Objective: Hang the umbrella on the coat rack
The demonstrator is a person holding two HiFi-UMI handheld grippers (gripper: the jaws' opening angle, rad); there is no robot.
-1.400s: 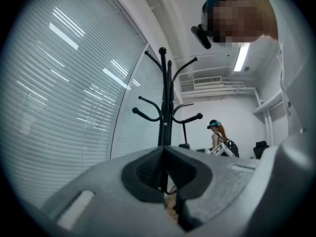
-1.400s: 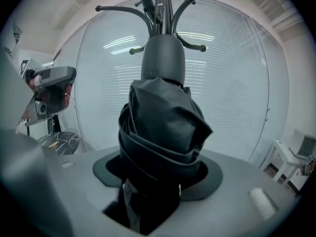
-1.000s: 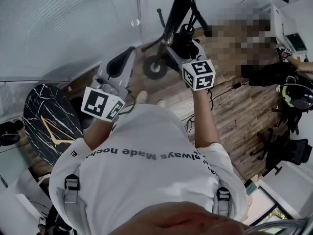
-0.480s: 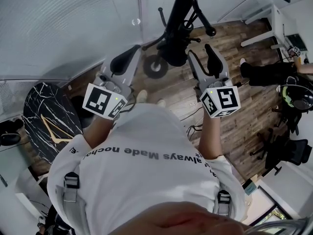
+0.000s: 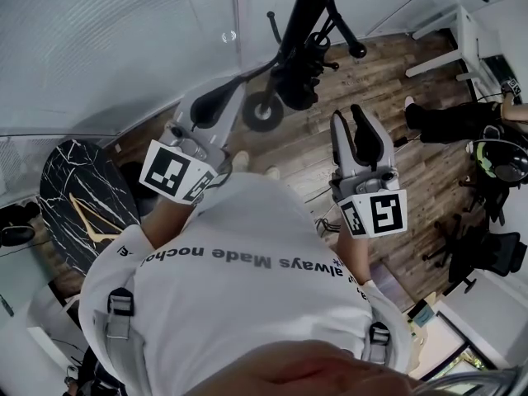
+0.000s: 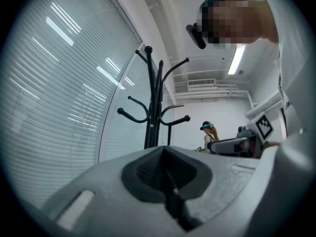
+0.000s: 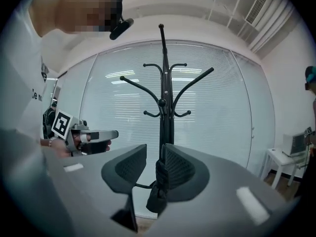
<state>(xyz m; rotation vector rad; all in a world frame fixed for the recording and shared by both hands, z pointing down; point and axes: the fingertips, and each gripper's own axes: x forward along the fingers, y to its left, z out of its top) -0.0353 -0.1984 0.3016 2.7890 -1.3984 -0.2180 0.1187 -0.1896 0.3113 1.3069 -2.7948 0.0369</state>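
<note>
While narrowed to a slim gap after just closing, clamping nothing over on the right gripper (image 5: 349, 115): bare pads, only air between them. Held out about level, well apart from the coat rack (image 5: 301, 15). Looking along those jaws now, umbrella (image 7: 158, 189) framed in the gap, yet far beyond it, not gripped. Folded, black, hanging close against the rack's pole, below the lowest hooks. Top end hidden behind one jaw, so hanging point impossible to tell. From the head view, a dark bundle snug to the pole, above the wood floor (image 5: 388, 188). Across to the left gripper (image 5: 227, 91): jaws pressed fully together, pads meeting, holding nothing. Aimed toward the rack as well, near it but apart. Behind the rack, white blinds (image 7: 212, 107) across a curved window. Down at the person's left, a round black marble table (image 5: 78, 205), well away from the rack. Off in the background of the left gripper view, another person (image 6: 210, 132) standing.
</note>
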